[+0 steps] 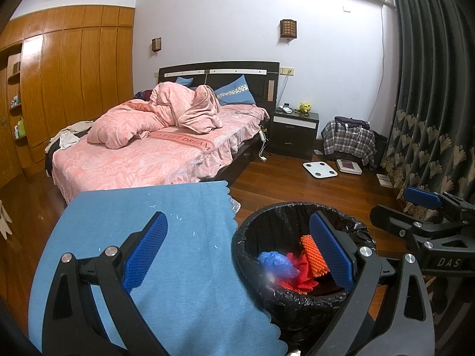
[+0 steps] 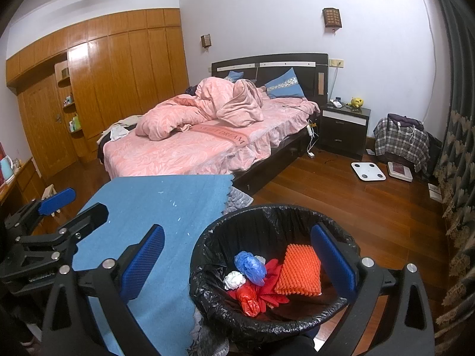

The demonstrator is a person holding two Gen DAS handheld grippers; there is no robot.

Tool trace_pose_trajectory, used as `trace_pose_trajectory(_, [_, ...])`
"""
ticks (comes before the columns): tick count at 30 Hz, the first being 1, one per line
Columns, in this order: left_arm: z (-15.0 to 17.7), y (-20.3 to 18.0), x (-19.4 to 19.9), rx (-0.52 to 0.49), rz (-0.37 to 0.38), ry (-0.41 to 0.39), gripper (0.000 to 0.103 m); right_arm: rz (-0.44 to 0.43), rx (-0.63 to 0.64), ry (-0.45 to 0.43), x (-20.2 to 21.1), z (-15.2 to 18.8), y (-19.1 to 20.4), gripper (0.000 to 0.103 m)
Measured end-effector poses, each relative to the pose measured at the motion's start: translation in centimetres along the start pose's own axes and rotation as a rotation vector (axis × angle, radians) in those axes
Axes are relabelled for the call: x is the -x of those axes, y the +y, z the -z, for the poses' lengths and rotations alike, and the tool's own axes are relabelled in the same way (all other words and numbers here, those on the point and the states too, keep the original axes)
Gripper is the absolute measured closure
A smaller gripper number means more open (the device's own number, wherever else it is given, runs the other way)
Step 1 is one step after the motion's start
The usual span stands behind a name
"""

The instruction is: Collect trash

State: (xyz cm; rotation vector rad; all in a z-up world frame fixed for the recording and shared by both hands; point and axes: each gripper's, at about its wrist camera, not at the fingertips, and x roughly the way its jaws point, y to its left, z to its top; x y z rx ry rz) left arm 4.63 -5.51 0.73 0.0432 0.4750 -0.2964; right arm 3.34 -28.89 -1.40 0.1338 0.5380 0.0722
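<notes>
Both wrist views look forward and somewhat down along their own blue-padded fingers, toward the bed (image 1: 154, 145) and the far wall. The left view sits over the blue cloth (image 1: 166, 237), with the bin (image 1: 258, 293) close at lower right and the right gripper (image 1: 424, 204) at its right edge. The right view sits nearer over the bin (image 2: 207, 290), looking into it, with the left gripper (image 2: 59, 207) at its left edge. Both share cloth (image 2: 166, 207), bin, bed (image 2: 190, 151) and nightstand (image 1: 295, 132).

Pink bed (image 2: 190, 151), nightstand (image 2: 344, 127), scale (image 2: 368, 171)
</notes>
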Motion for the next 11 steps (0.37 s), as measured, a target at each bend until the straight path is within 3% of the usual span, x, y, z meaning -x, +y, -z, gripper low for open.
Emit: trace_pose_trajectory(11, [0.12,0.03,-0.04,0.0,-0.002,0.002,0.009,0.001,0.0,0.0,-0.07,-0.09,-0.11,0.006])
